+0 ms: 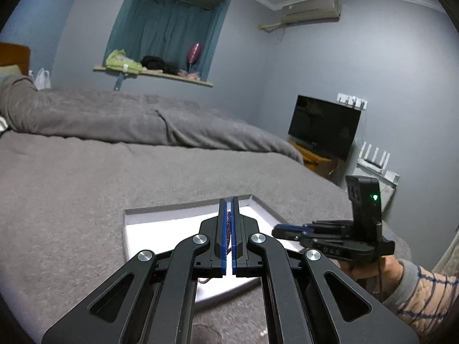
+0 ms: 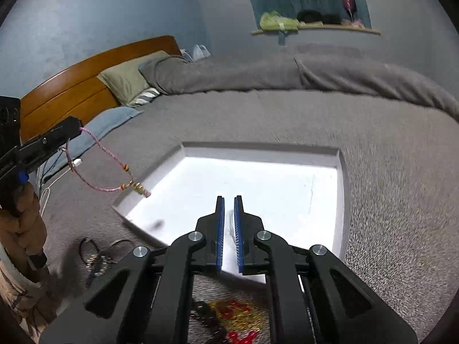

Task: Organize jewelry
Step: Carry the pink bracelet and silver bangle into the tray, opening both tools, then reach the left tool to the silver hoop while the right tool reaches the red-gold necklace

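Bedroom setting: a bed under a grey blanket carries the work; no bench is present.

Tray: white, shallow, square, lying flat on the blanket ahead of both grippers. Its floor appears bare apart from a small blurred dark mark near the left edge.

Left gripper: fingers pressed nearly together, pinching a pink braided cord bracelet. In the right wrist view the cord hangs in a loop from the tips, its beaded end dangling at the tray's near-left rim, apparently not resting on it. The gripper is held roughly level above the tray's left side.

Right gripper: fingers close but parted by a narrow gap. Something pale and blurred shows between them; whether it is gripped cannot be told. The gripper points forward and down over the tray's near edge.

Loose jewelry: dark rings and bangles lie on the blanket left of the tray; red and gold pieces lie beneath the right gripper.

Handling judgement: the bracelet is light, limp and likely to swing. A pinch on the cord itself should be secure; the beads look hard and slippery, poor places to grip. Lowering beads first would probably settle it without tangling.
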Available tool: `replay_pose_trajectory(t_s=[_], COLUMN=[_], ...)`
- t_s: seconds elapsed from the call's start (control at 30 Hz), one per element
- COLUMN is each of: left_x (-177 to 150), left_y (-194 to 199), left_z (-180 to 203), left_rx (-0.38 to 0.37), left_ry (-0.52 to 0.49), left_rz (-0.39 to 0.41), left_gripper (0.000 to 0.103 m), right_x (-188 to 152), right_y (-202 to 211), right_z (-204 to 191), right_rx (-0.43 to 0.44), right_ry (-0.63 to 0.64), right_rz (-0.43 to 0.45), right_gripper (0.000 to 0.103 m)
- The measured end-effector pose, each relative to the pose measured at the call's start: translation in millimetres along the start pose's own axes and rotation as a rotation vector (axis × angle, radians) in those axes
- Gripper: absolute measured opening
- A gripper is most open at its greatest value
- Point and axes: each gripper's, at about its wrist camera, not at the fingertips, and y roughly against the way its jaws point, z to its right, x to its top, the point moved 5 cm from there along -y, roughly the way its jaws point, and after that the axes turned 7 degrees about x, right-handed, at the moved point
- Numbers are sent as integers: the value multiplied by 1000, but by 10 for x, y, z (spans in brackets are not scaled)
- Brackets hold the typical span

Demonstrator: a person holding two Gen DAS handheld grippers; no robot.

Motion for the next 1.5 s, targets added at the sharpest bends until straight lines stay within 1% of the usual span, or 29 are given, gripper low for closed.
replay_pose_trajectory(t_s=[0.07,0.13,0.2,0.27,0.3,0.33,0.37,0.4,0.43,0.5,0.53,0.6,0.77,0.9,1.07,1.17,1.3,1.5], left_x=[-77,-185,-284,-365,-391,-408,-417,-428,-434,-441,-453,-504,-686,-794,-897,-1007,-1120,-1166], left_y=[-160,-356,-488,-568,-585,-588,-580,-566,-537,-479,-454,-376,-174,-35,134,181,184,92], left_z=[-48,-140,-222,-279,-294,-308,-318,-329,-325,-316,-310,-308,-368,-368,-320,-319,-308,-231], left_rx=[17,53,81,117,126,136,142,142,142,145,143,138,132,126,103,104,101,97], left_ry=[4,9,11,-2,-5,-6,-5,-5,-8,-13,-14,-15,9,-8,-43,-48,-54,-82], left_rz=[-34,-86,-135,-172,-183,-187,-191,-192,-186,-176,-176,-175,-187,-208,-217,-235,-261,-291], left_gripper=[3,3,3,7,16,28,35,52,67,77,79,81,81,81,81,81,81,81], right_x=[-47,-89,-123,-133,-140,-144,-146,-150,-153,-164,-162,-189,-349,-419,-557,-620,-675,-759], right_y=[-54,-71,-67,-32,-1,28,66,112,148,232,255,323,437,502,563,555,554,539], right_z=[79,147,232,252,262,274,277,276,258,203,179,128,65,11,-44,-76,-125,-165], right_rx=[-15,-39,-78,-82,-83,-83,-82,-81,-79,-73,-73,-72,-79,-79,-88,-91,-92,-92], right_ry=[-22,-33,-43,-43,-46,-46,-49,-56,-58,-48,-44,-39,-41,-51,-56,-55,-46,-40], right_rz=[-14,-18,-22,-12,-6,0,11,25,35,54,58,77,83,94,86,74,64,43], right_gripper=[7,7,7,8,14,18,31,45,48,50,51,65,70,75,77,77,77,77])
